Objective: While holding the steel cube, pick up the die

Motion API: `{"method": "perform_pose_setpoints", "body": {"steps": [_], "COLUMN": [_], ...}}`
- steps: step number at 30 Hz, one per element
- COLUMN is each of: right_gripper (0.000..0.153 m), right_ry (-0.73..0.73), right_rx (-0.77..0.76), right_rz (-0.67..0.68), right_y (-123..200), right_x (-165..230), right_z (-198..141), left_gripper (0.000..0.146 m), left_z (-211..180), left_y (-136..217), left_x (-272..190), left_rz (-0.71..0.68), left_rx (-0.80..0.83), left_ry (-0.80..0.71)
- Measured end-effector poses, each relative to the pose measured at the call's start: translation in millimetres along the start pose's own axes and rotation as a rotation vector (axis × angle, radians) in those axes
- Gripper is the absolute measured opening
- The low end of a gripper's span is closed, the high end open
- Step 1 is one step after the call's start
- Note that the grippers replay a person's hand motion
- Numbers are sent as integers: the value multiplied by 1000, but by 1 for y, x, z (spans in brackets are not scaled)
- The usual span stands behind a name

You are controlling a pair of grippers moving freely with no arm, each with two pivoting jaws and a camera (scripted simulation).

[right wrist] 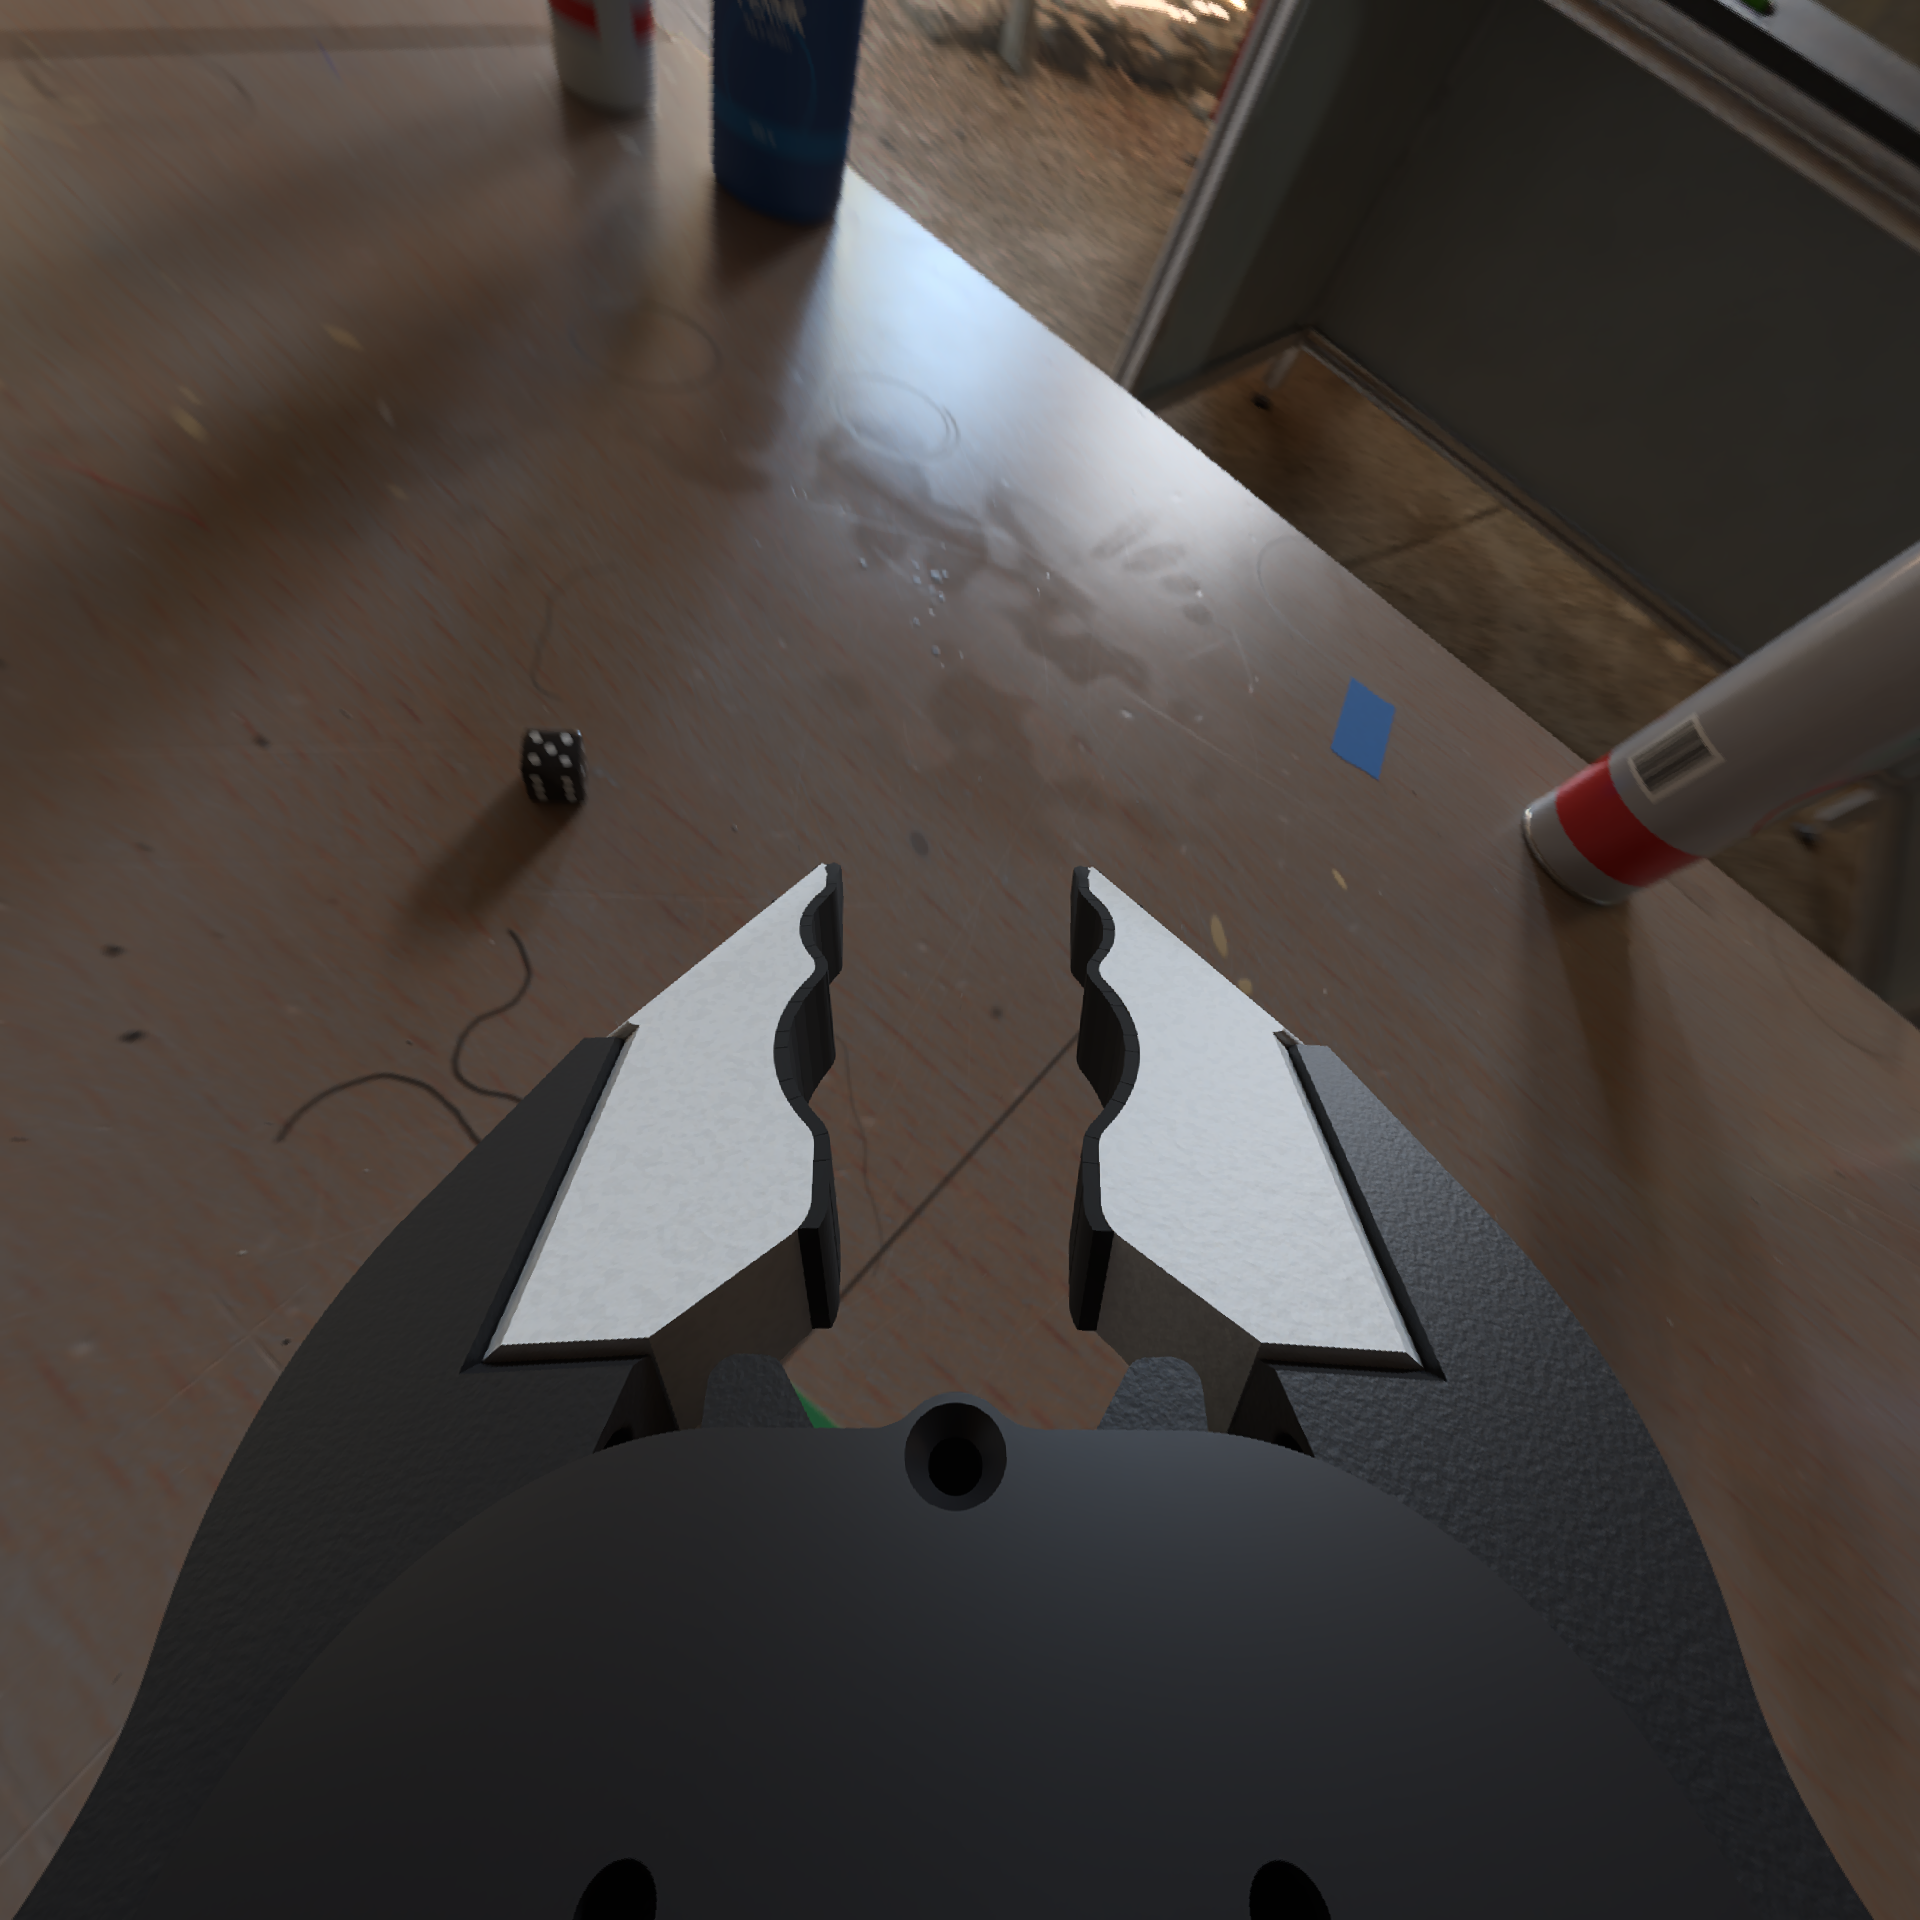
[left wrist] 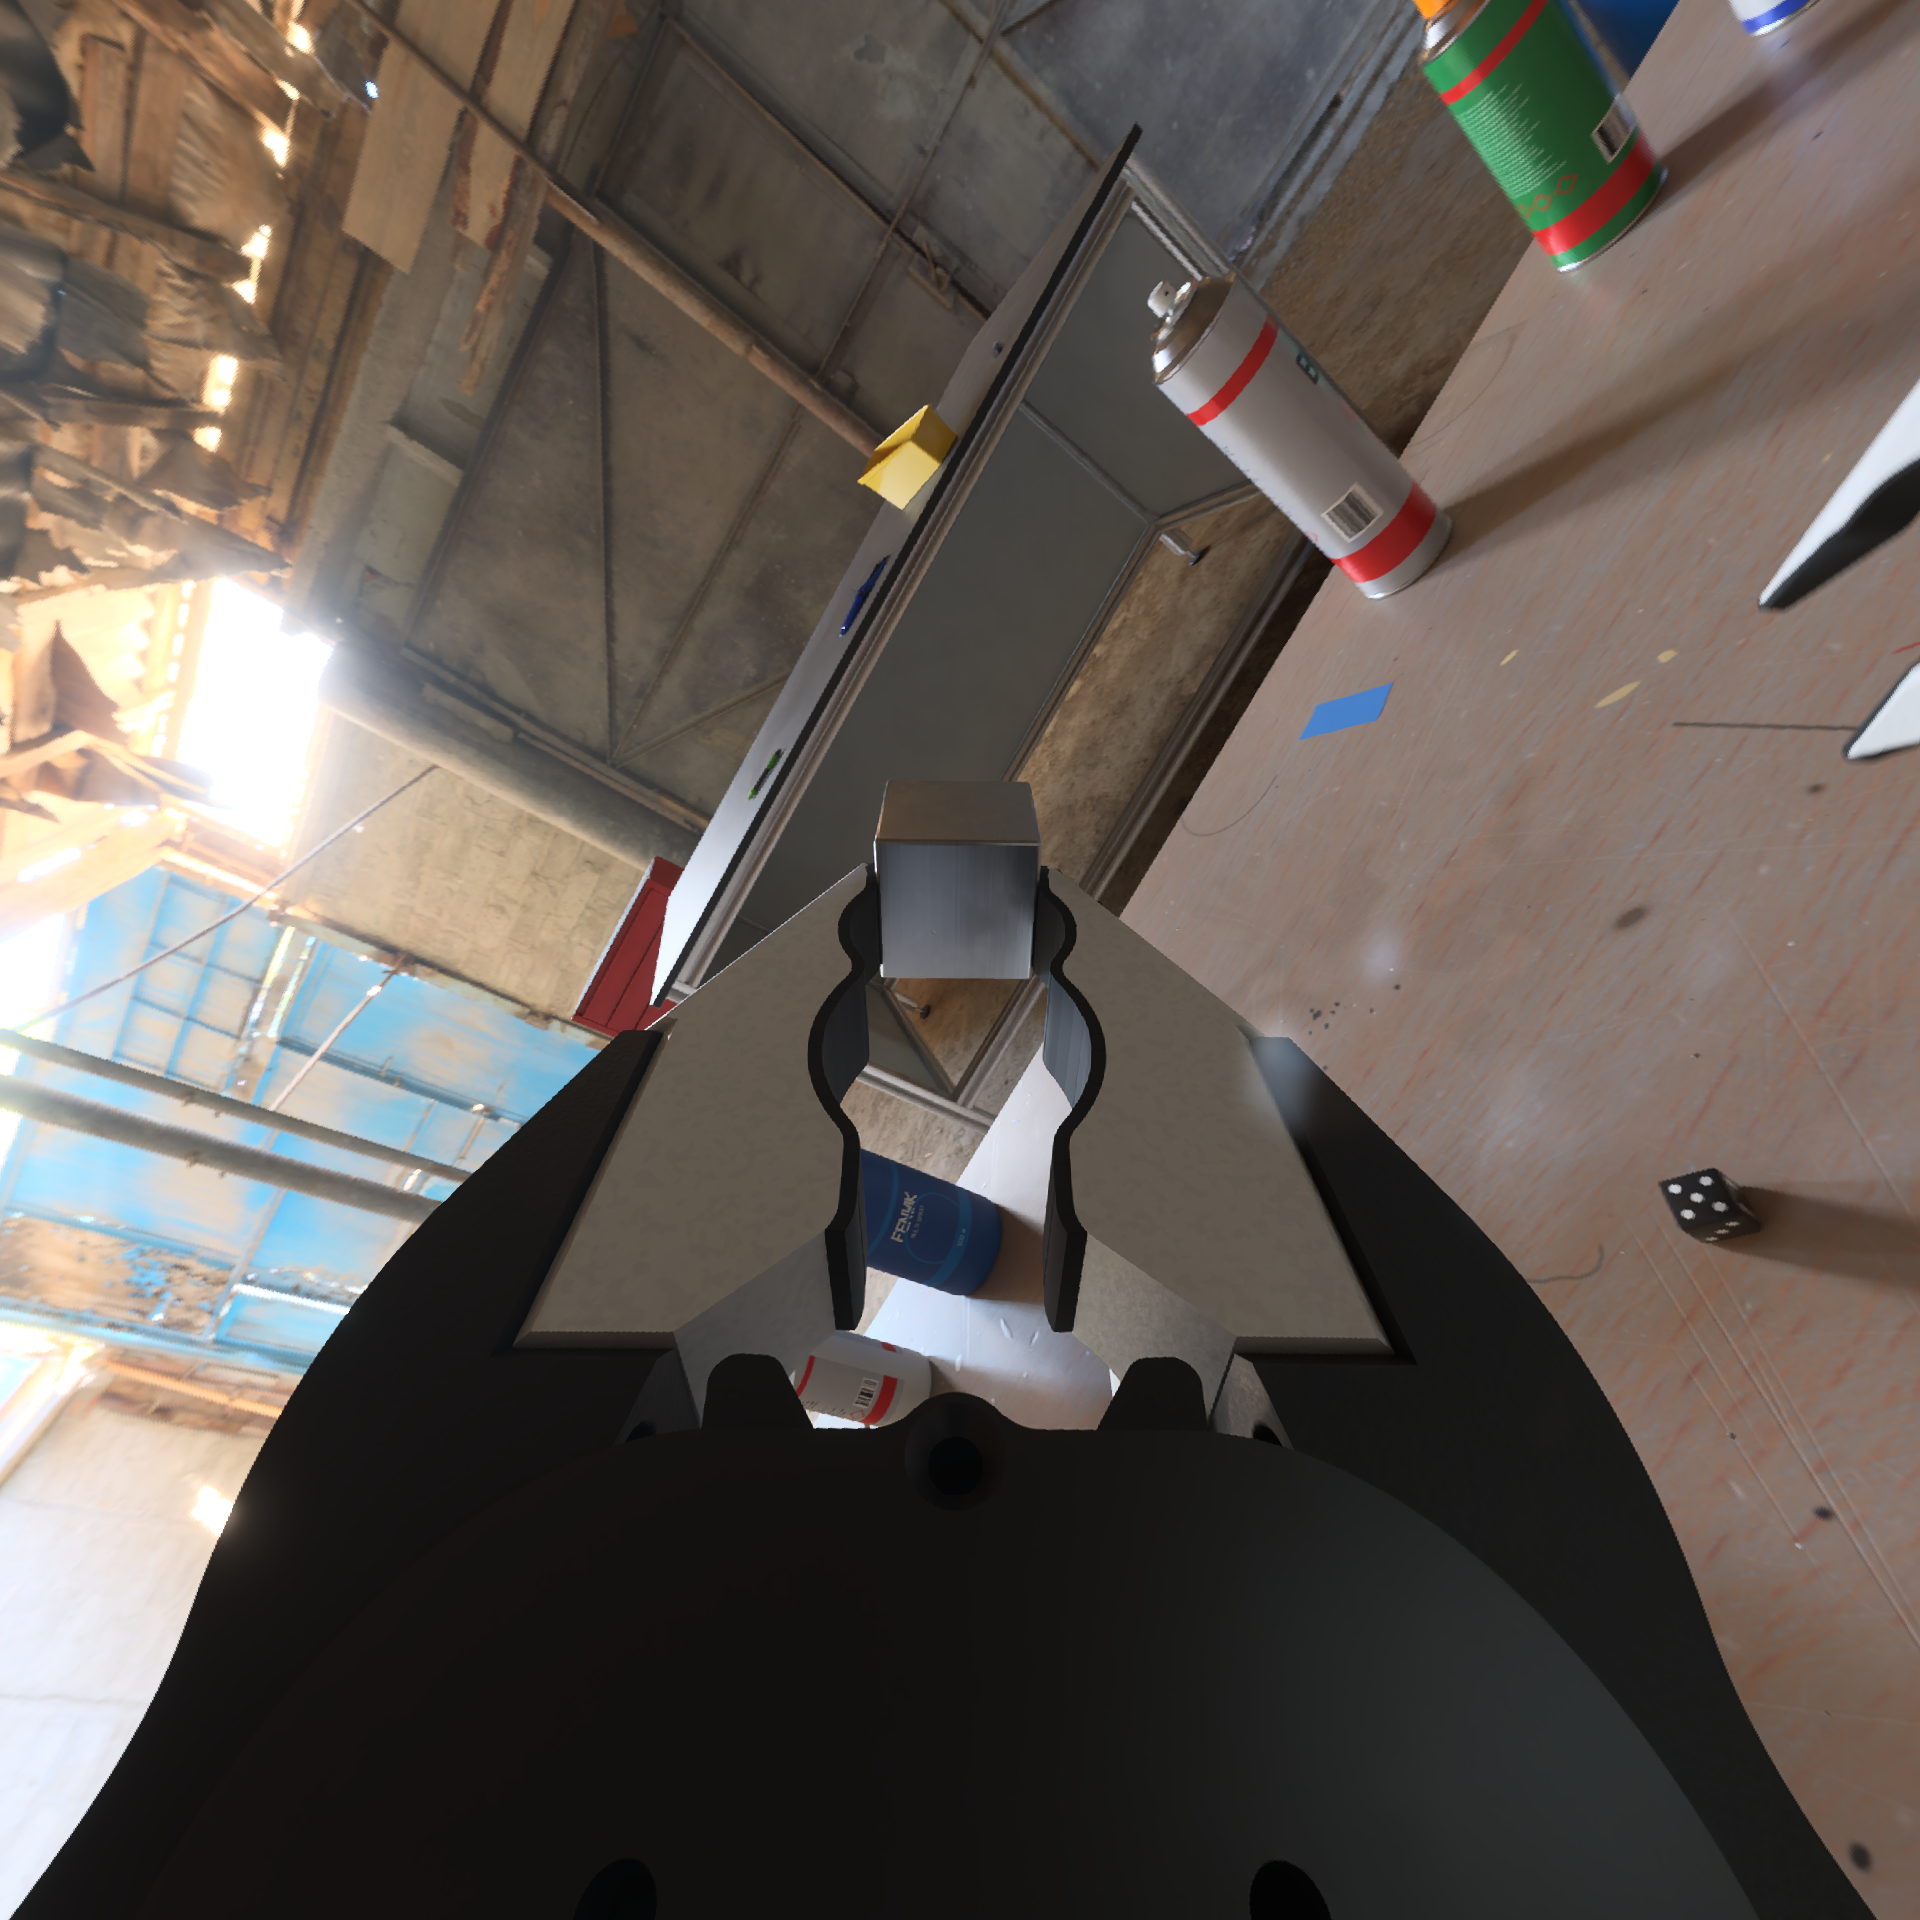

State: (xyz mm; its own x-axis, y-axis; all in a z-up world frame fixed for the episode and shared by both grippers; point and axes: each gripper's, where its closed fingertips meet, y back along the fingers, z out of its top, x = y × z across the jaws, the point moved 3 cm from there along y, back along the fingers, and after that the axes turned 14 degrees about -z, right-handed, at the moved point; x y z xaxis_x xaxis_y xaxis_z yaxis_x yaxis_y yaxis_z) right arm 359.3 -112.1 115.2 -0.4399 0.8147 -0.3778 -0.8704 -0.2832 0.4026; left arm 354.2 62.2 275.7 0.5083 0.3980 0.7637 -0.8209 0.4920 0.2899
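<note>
Half the job looks done. Our left gripper (left wrist: 957, 894) has its fingers clamped on the steel cube (left wrist: 957, 906), one tip on each side face, the cube carried clear of the counter (left wrist: 1558, 935) with the view rolled hard over.

The right gripper (right wrist: 956, 883) hangs above the counter, fingers apart with nothing between them. The die (right wrist: 553, 766), black with white pips, sits on the counter ahead of the left fingertip and well off to its left, not in line with the gap. In the left wrist view the die (left wrist: 1709, 1205) lies far to the right of the fingers.

We judge the step in hand to be the approach to the die. Next move calls for shifting the right gripper leftward and forward until the die lies between the tips, descending, then closing; the left must keep its squeeze on the cube throughout. The die is small, so centring matters.

Labels: a blue can (right wrist: 787, 104) far ahead bears white lettering; the grey spray can with red bands (right wrist: 1704, 790), right of the fingers, carries a barcode patch. A green can with red stripes (left wrist: 1538, 125) carries fine print. A blue paper scrap (right wrist: 1363, 727) is blank.
</note>
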Motion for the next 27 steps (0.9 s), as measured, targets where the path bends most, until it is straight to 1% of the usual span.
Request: {"method": "perform_pose_setpoints", "body": {"steps": [2,3,4,6,8,10,13,15,16,20,22,24,27], "right_gripper": [43,43,43,40,37,37,35,32,30,29,24,19,18], "right_ry": [62,99,138,197,206,203,139,69,57,123,79,57,31], "right_rx": [16,7,-9,-29,-7,34,69,71,80,222,217,250,303], "right_rz": [-74,-93,-81,-8,91,132,156,232,263,266,318,332,338], "right_y": [-3,-3,-3,-2,-2,-5,-10,-12,-14,-26,-28,-31,-32], "right_x": [14,23,35,59,82,96,104,107,108,106,110,112,111], "right_z": [-9,-10,-10,-7,-5,-7,-12,-11,-11,-20,-18,-18,-17], "left_gripper": [28,28,28,28,28,28,28,28,28,28,28,28,28], "left_z": [1,2,2,2,2,1,0,0,1,1,1,0,-1], "left_y": [2,2,2,1,0,0,1,2,2,4,5,4,1], "left_x": [-1,-1,-1,-1,-1,-1,1,2,3,5,6,6,5], "left_rz": [-18,-26,-32,-39,-52,-56,-62,-59,-61,-59,-61,-65,-72], "left_rx": [-12,-19,-23,-26,-28,-28,-28,-37,-42,-54,-57,-58,-46], "left_ry": [13,14,16,20,22,27,28,34,39,46,51,54,52]}}
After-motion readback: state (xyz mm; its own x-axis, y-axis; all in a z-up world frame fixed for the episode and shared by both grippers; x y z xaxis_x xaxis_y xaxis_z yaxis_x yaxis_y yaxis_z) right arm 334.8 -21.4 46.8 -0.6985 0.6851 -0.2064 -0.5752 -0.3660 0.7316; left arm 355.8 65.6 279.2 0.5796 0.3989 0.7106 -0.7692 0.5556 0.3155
